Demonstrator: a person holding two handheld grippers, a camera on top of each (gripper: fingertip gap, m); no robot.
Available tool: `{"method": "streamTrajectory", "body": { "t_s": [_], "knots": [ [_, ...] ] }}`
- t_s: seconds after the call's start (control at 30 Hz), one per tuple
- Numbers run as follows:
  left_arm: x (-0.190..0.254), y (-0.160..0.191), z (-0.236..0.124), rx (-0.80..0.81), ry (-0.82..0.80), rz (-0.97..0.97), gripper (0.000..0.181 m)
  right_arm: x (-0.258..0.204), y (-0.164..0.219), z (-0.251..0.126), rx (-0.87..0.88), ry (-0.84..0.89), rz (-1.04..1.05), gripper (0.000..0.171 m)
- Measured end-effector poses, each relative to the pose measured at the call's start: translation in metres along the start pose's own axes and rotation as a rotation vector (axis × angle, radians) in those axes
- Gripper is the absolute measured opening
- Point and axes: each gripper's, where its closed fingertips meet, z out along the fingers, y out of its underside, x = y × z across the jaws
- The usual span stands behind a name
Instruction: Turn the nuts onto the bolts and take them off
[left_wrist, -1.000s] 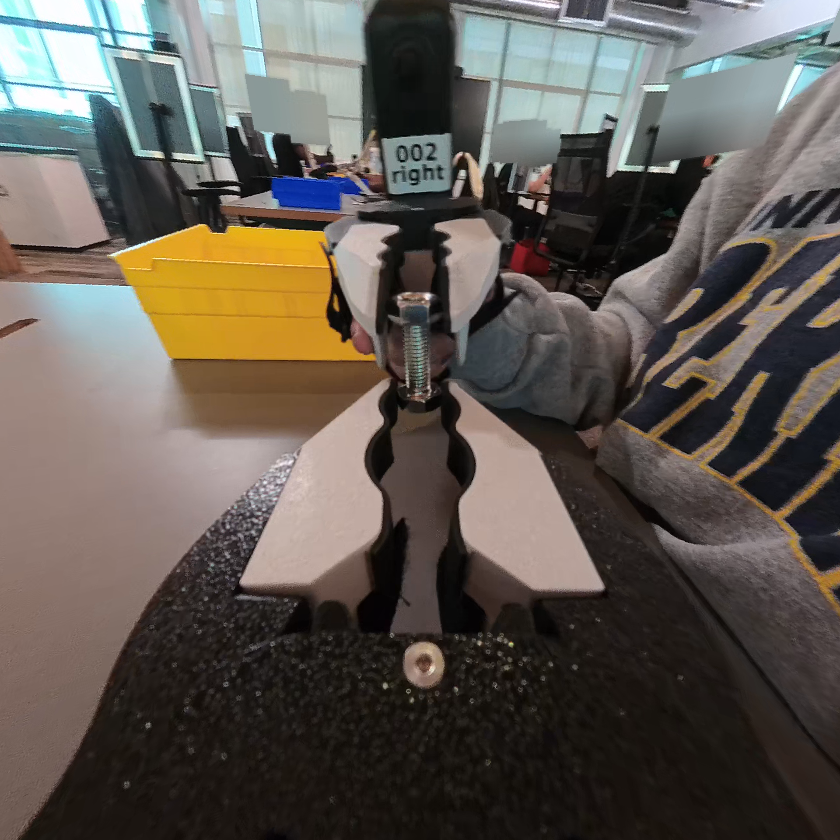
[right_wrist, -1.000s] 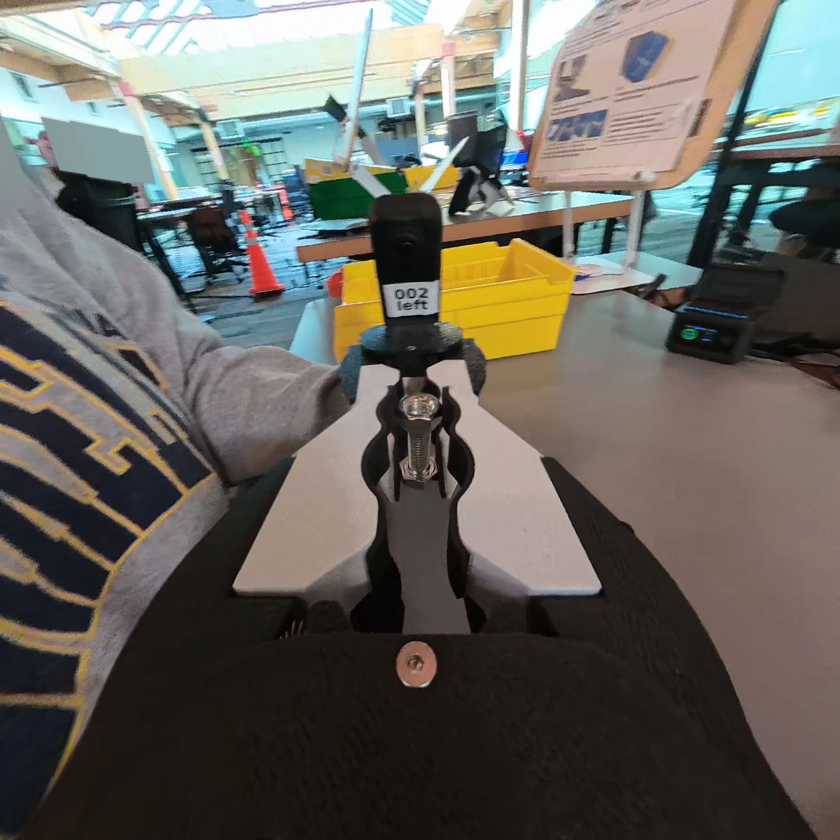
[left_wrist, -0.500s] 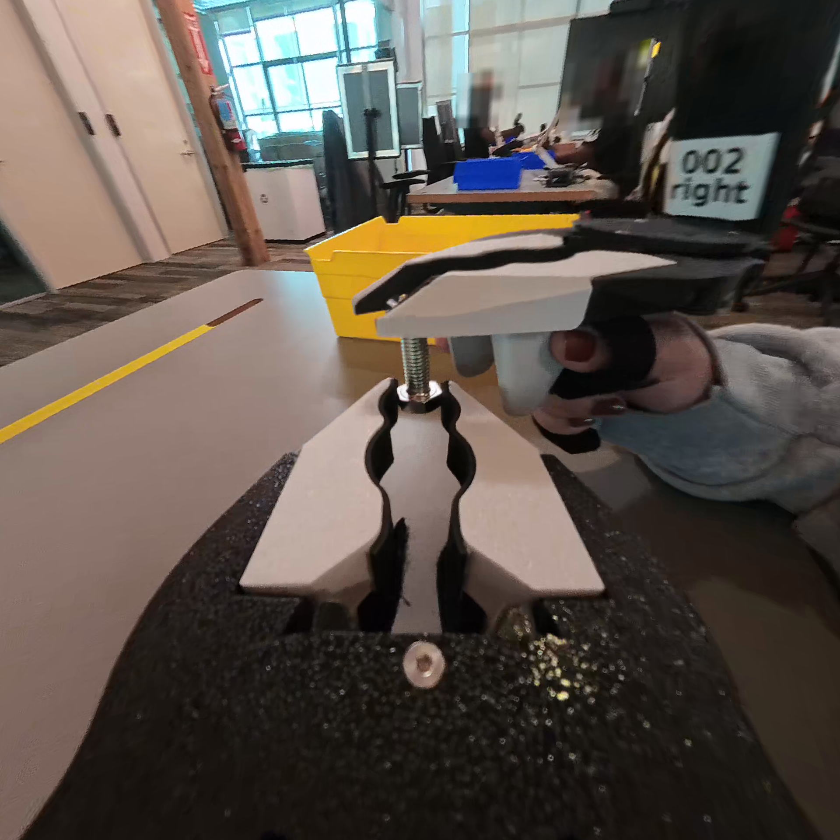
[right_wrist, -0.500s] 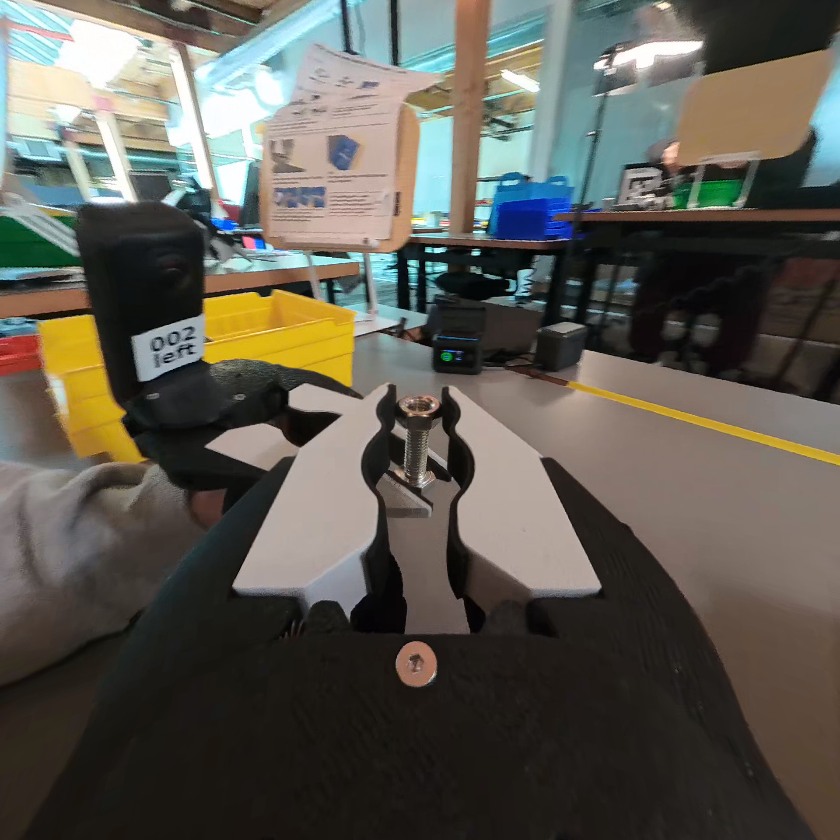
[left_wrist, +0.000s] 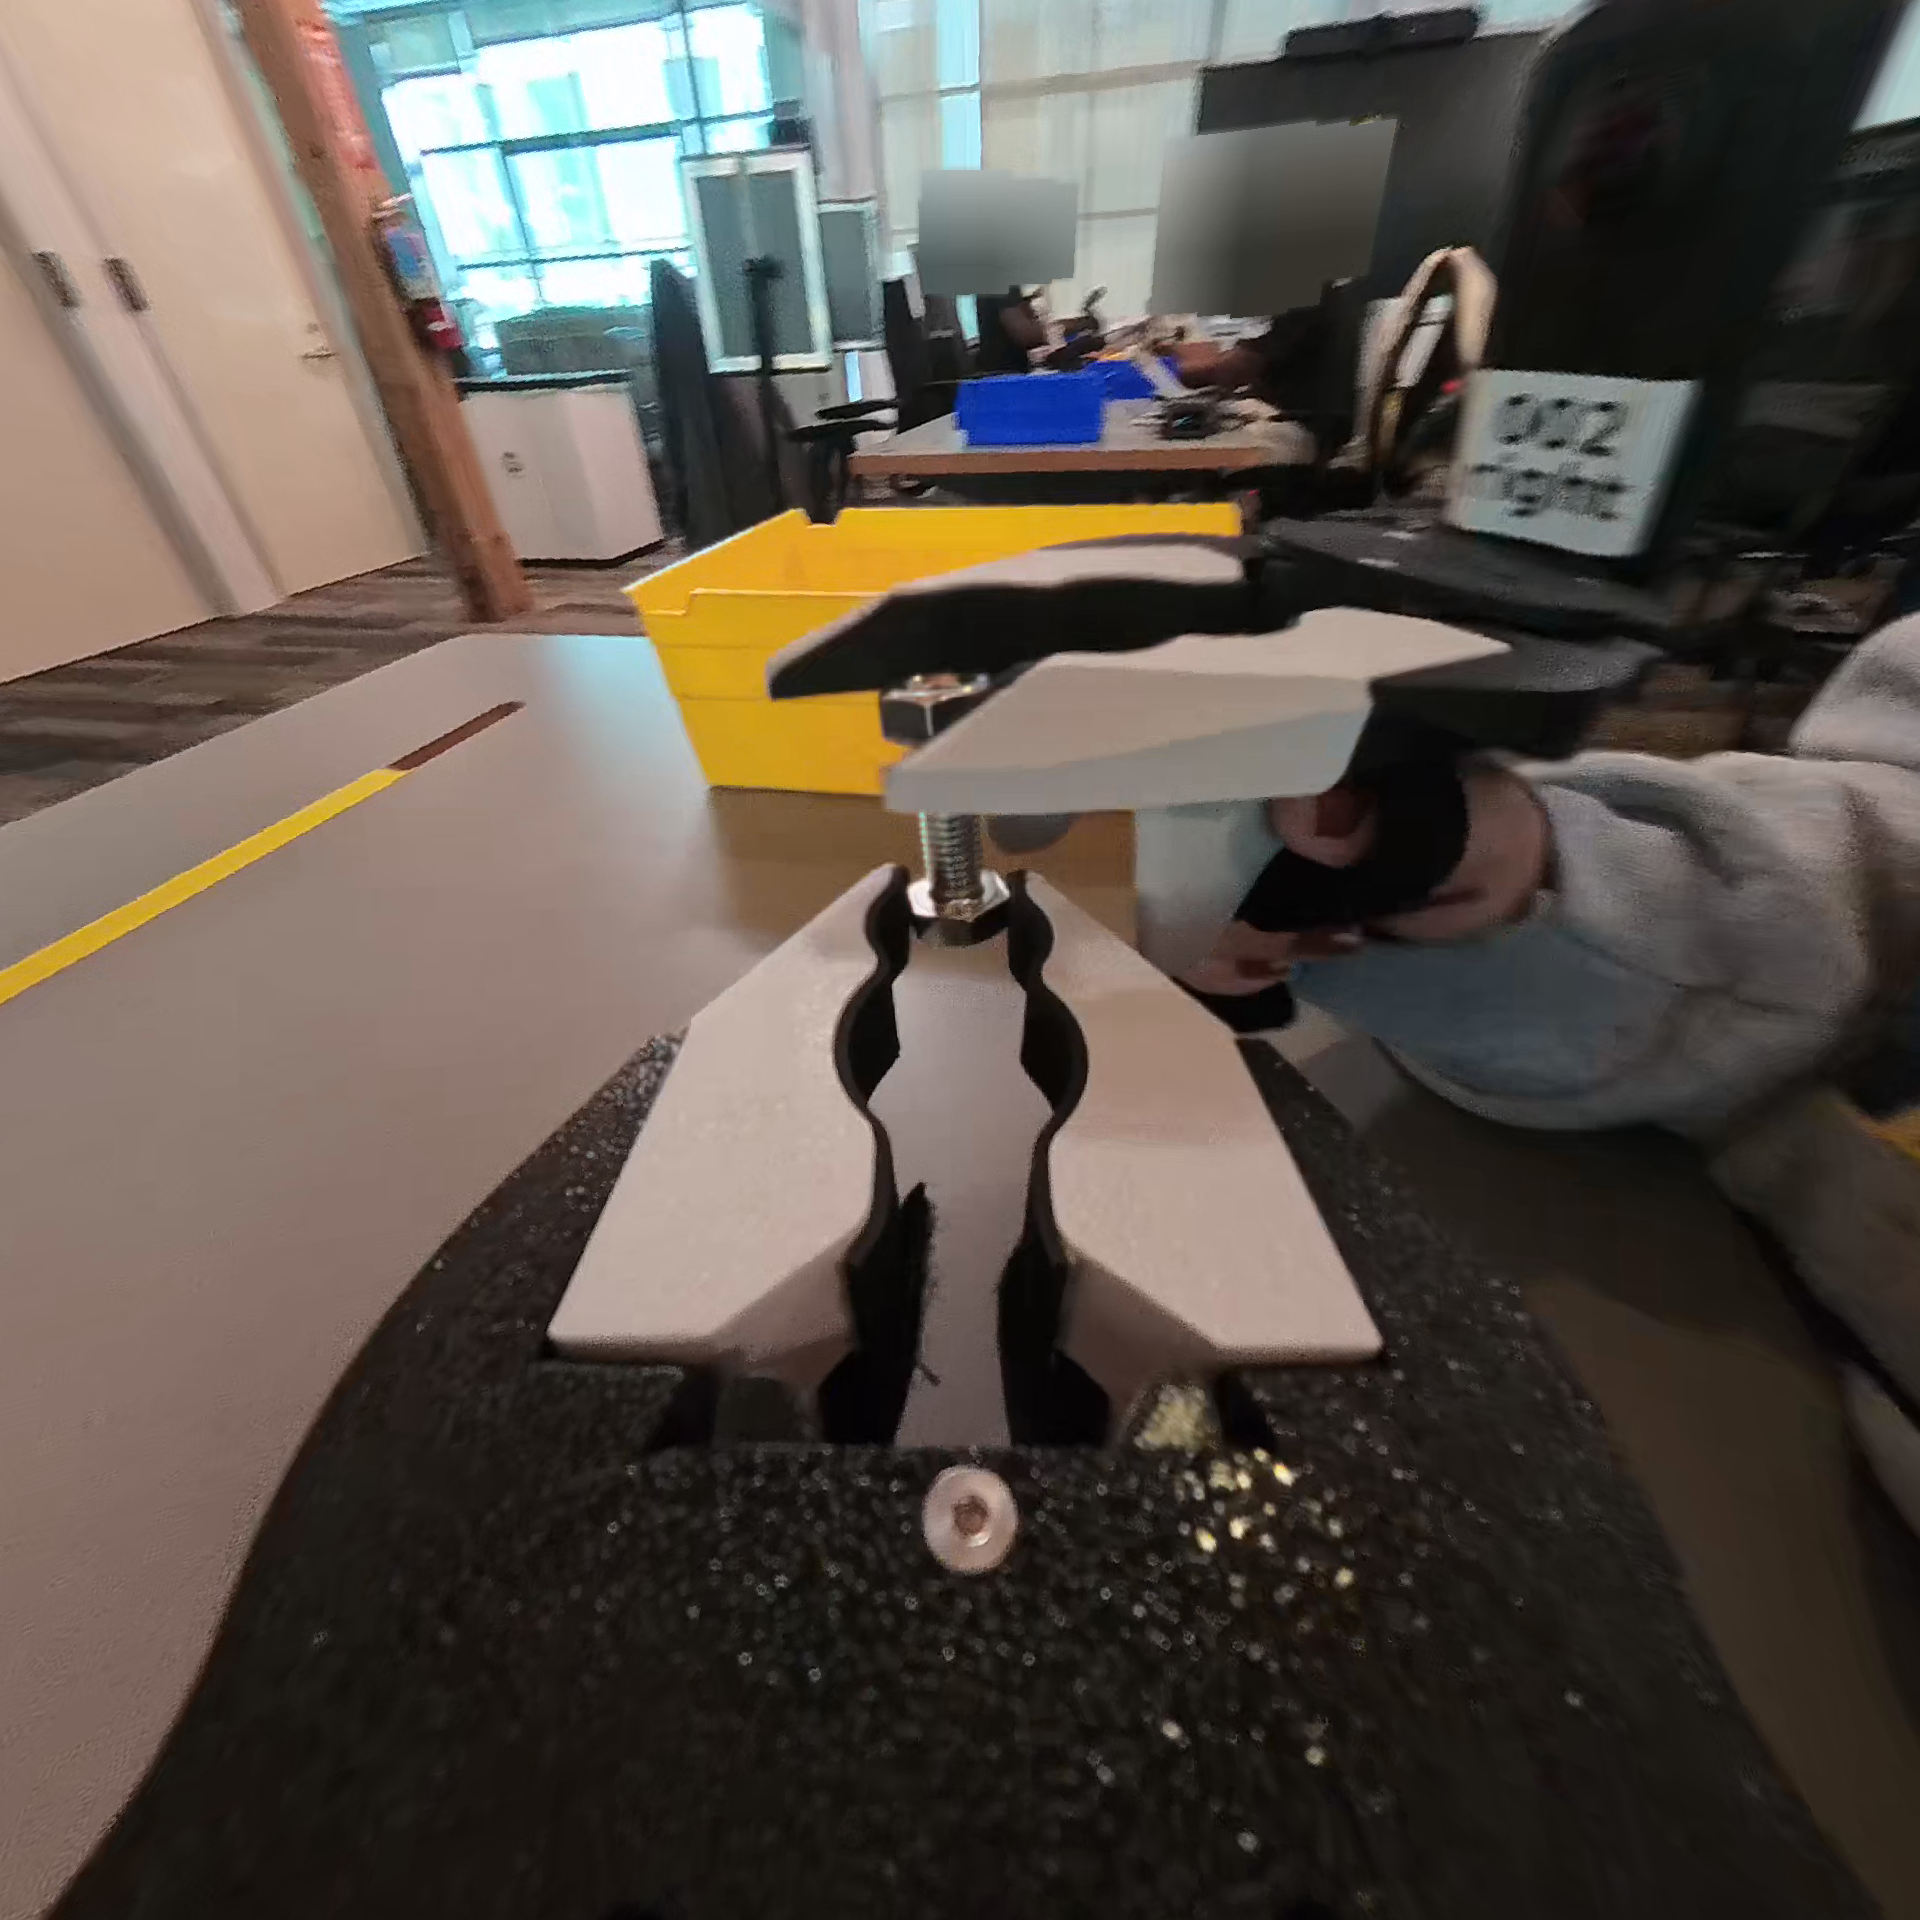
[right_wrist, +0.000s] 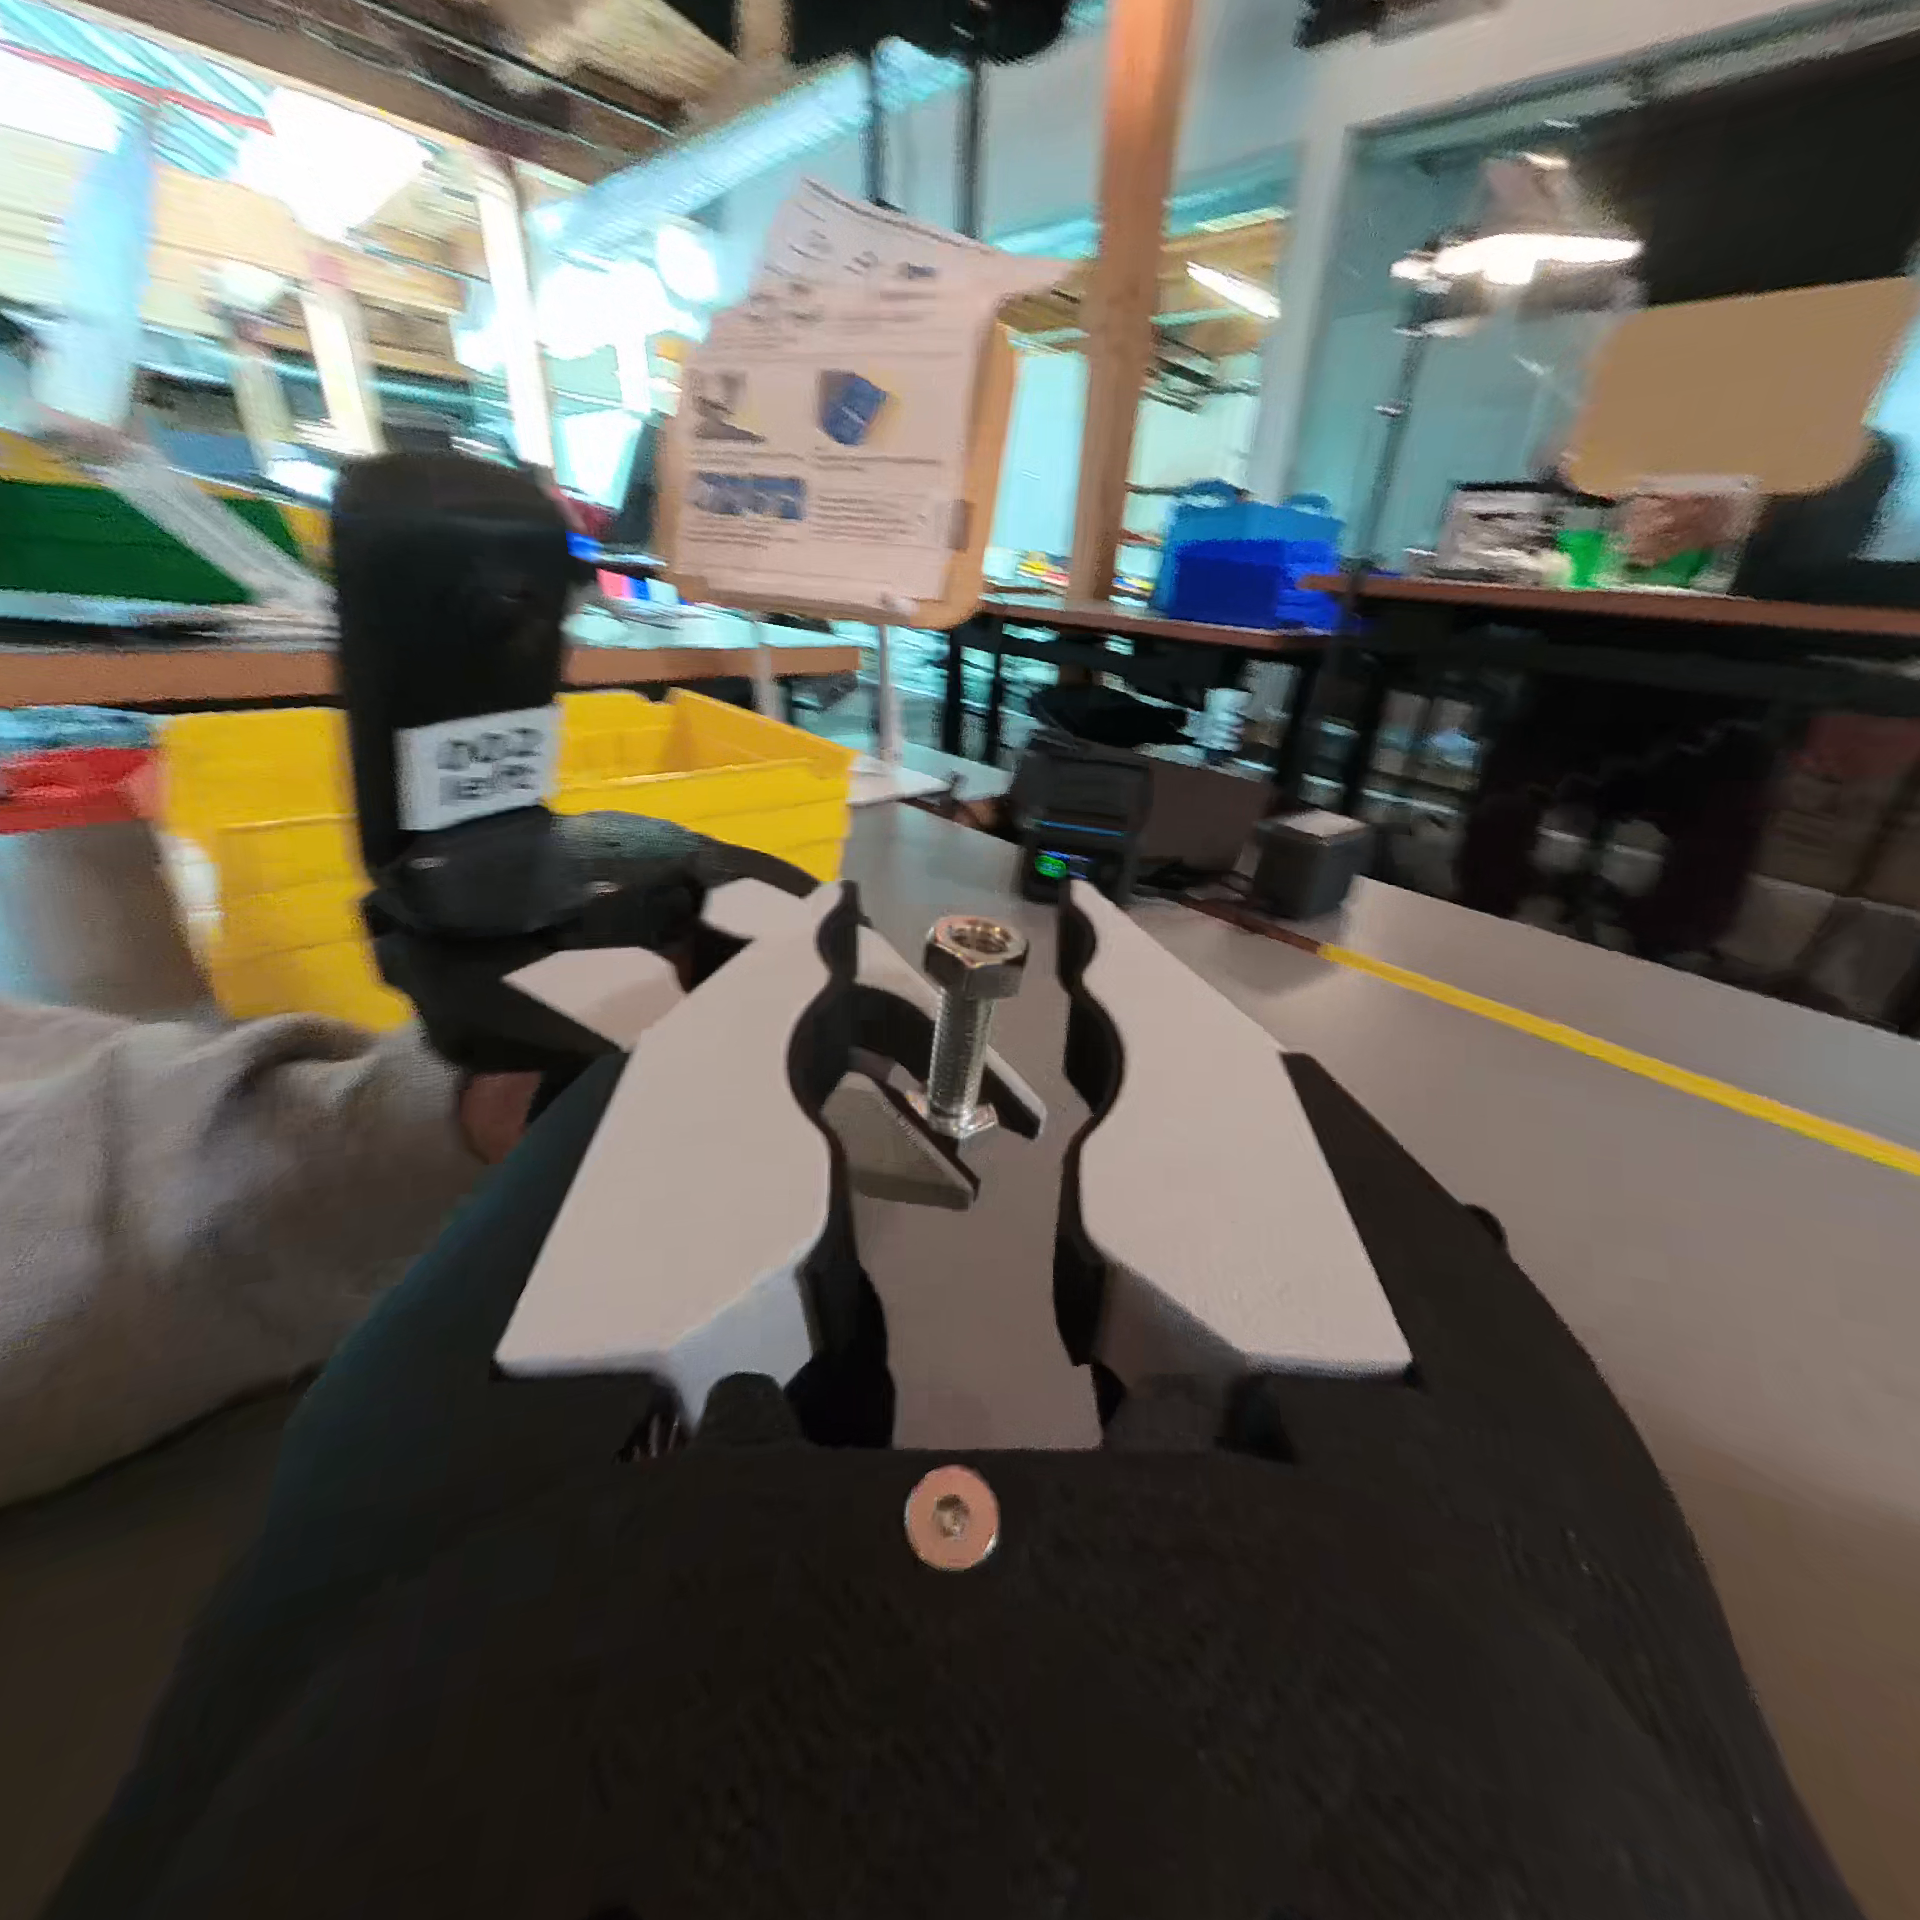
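Observation:
A steel bolt (right_wrist: 954, 1029) stands upright between my two grippers. My left gripper (left_wrist: 954, 896) is shut on the hex head (left_wrist: 954, 906) at its lower end. The left fingertips (right_wrist: 904, 1153) also show low in the right wrist view. A nut (right_wrist: 974, 943) sits on the bolt's upper end. My right gripper (right_wrist: 961, 904) is open, with a gap between each finger and the nut. In the left wrist view the right gripper (left_wrist: 836, 727) comes in from the right, level, with the nut (left_wrist: 930, 709) between its fingers.
A yellow bin (left_wrist: 769, 665) stands on the grey table (left_wrist: 312, 1039) behind the grippers. A yellow tape line (right_wrist: 1610, 1060) crosses the table. A small black device (right_wrist: 1081, 831) and a sign on a stand (right_wrist: 842, 416) stand farther back. A grey sleeve (left_wrist: 1662, 935) lies at right.
A second ago the grippers faced each other in line; they have swung crosswise. My right gripper, shut on the nut before, has opened. My left stays shut on the bolt.

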Motion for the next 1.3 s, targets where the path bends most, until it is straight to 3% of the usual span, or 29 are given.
{"method": "streamTrajectory", "body": {
  "t_s": [0.03, 0.1, 0.27, 0.4, 0.6, 0.87, 1.17, 1.3],
  "knots": [
    [0.006, -0.001, -0.002, 0.004, 0.05, 0.002, 0.017, -0.005, -0.003, -0.003, 0.013, -0.082, 0.028, 0.044],
    [0.016, -0.003, -0.005, 0.01, 0.14, -0.004, 0.017, -0.01, -0.005, -0.009, -0.008, -0.235, 0.125, 0.05],
    [0.033, -0.005, -0.007, 0.019, 0.274, -0.035, 0.017, -0.024, -0.01, -0.03, -0.047, -0.565, 0.361, 0.04],
    [0.043, -0.005, -0.007, 0.017, 0.342, -0.057, 0.017, -0.03, -0.012, -0.04, -0.034, -0.675, 0.406, 0.031],
    [0.049, -0.003, -0.008, 0.007, 0.396, -0.077, 0.017, -0.033, -0.008, -0.042, -0.059, -0.669, 0.333, 0.017],
    [0.053, 0.001, -0.009, -0.03, 0.426, -0.081, 0.017, -0.035, -0.001, -0.046, -0.179, -0.678, 0.232, 0.016],
    [0.022, 0.007, -0.003, -0.059, 0.211, -0.04, 0.017, -0.012, 0.009, -0.025, -0.259, -0.363, 0.199, 0.016],
    [0.039, 0.004, -0.007, -0.036, 0.327, -0.048, 0.017, -0.027, 0.003, -0.032, -0.245, -0.461, 0.133, 0.016]
  ]
}}
